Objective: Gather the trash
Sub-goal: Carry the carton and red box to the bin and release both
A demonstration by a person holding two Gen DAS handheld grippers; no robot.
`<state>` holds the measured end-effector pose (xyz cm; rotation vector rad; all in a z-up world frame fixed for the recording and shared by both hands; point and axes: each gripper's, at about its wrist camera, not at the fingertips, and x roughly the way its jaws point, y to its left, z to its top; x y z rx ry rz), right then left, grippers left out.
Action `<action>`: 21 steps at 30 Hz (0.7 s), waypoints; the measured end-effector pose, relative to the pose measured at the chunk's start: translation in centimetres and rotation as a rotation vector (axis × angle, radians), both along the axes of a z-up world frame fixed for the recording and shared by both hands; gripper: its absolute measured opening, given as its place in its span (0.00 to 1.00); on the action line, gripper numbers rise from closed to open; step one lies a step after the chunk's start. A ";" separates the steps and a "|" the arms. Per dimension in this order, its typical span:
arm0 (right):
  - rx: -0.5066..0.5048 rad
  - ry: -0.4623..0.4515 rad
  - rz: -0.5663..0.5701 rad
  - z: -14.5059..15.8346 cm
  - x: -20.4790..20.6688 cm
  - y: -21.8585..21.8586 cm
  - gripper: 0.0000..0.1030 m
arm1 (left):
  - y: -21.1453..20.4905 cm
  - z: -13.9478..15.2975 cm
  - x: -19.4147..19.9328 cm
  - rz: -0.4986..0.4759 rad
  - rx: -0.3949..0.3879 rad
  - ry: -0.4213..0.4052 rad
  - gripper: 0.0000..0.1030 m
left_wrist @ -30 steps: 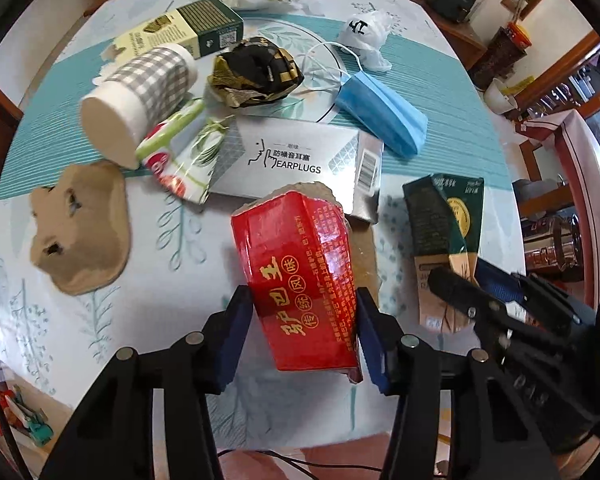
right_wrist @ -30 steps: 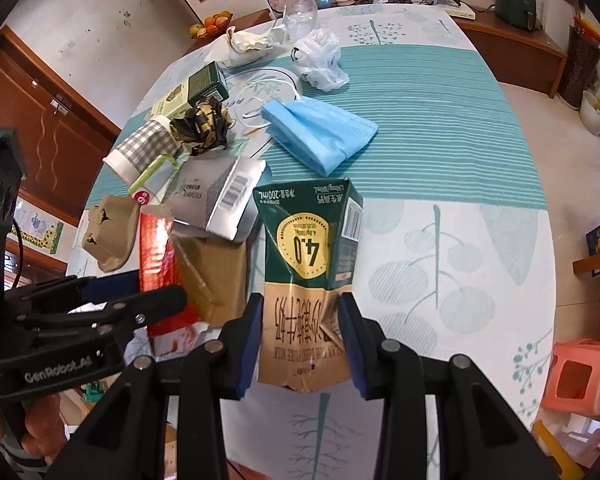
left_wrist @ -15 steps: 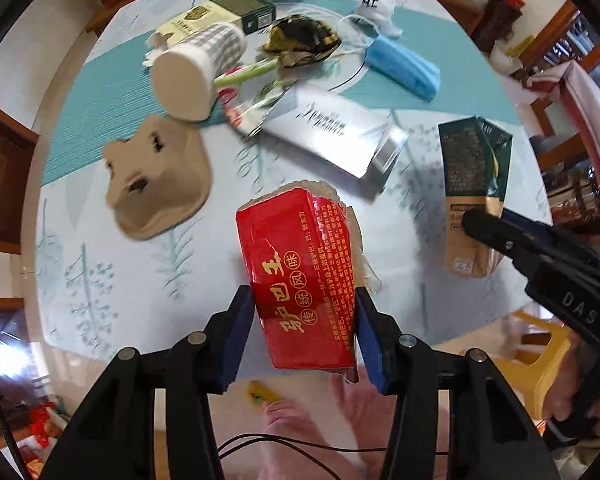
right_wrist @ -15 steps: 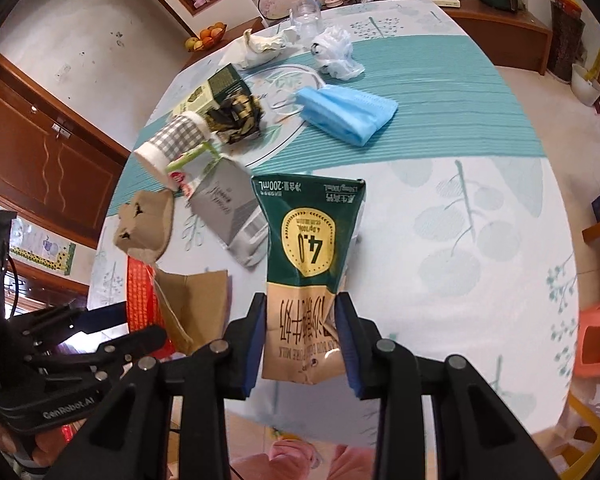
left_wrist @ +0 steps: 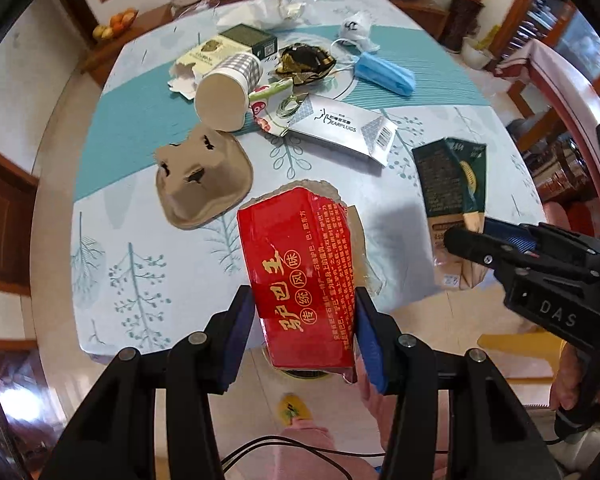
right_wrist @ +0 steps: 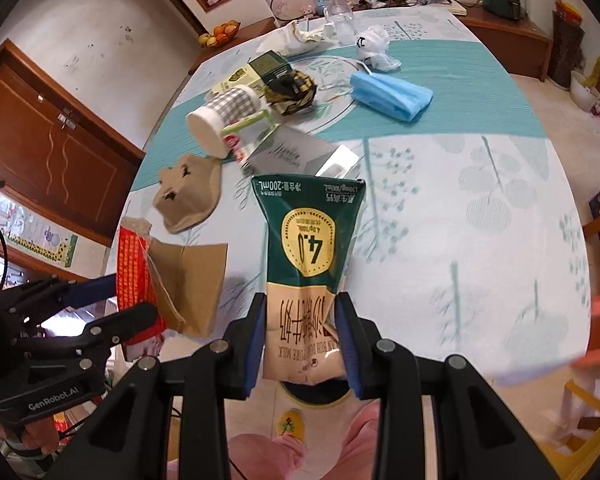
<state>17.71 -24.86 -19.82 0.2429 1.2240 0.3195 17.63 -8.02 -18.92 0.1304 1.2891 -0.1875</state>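
Left wrist view. The left gripper [left_wrist: 305, 332] was seen closed about halfway on a torn red carton [left_wrist: 300, 276], both blue pads pressed to its sides; the carton was held clear of the table [left_wrist: 112, 264], past its near edge, over floor. At the right, the right gripper [left_wrist: 466, 240] was seen gripping a green milk pouch [left_wrist: 452, 184]. Left on the cloth: a pulp cup holder [left_wrist: 204, 184], a tipped checked paper cup [left_wrist: 228, 88] showing nothing inside, an earplugs packet [left_wrist: 344, 128], a blue face mask [left_wrist: 384, 74], a crumpled dark wrapper [left_wrist: 304, 62] and a green-and-cream box [left_wrist: 228, 46].

Right wrist view. The milk pouch [right_wrist: 308, 264] was pinched low down between the narrowly set pads of the right gripper [right_wrist: 302, 338], upside down and flattened; judged empty. The torn carton [right_wrist: 136, 276] showed at the left, its brown inner flap hanging loose. A dark round rim [right_wrist: 314, 394] was glimpsed below the pouch; possibly a bin, not confirmed.

Step judged: two pieces carried off the table toward disposal. Next called for: each item centred over the receptacle before the jaws are released; then a return for the remaining litter.
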 end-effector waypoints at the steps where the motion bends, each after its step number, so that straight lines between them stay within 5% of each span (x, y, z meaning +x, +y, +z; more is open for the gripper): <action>1: 0.001 -0.002 -0.014 0.2 -0.8 0.4 0.33 | 0.4 0.3 -0.6 -0.018 -0.006 -0.007 0.46; 11: 0.004 -0.013 -0.160 0.1 -11.2 5.2 0.33 | 3.5 1.3 -8.2 -0.227 -0.050 -0.092 0.46; 21: -0.031 0.142 -0.212 -3.4 -18.4 7.1 0.33 | 4.0 -1.6 -14.8 -0.336 -0.030 -0.007 0.46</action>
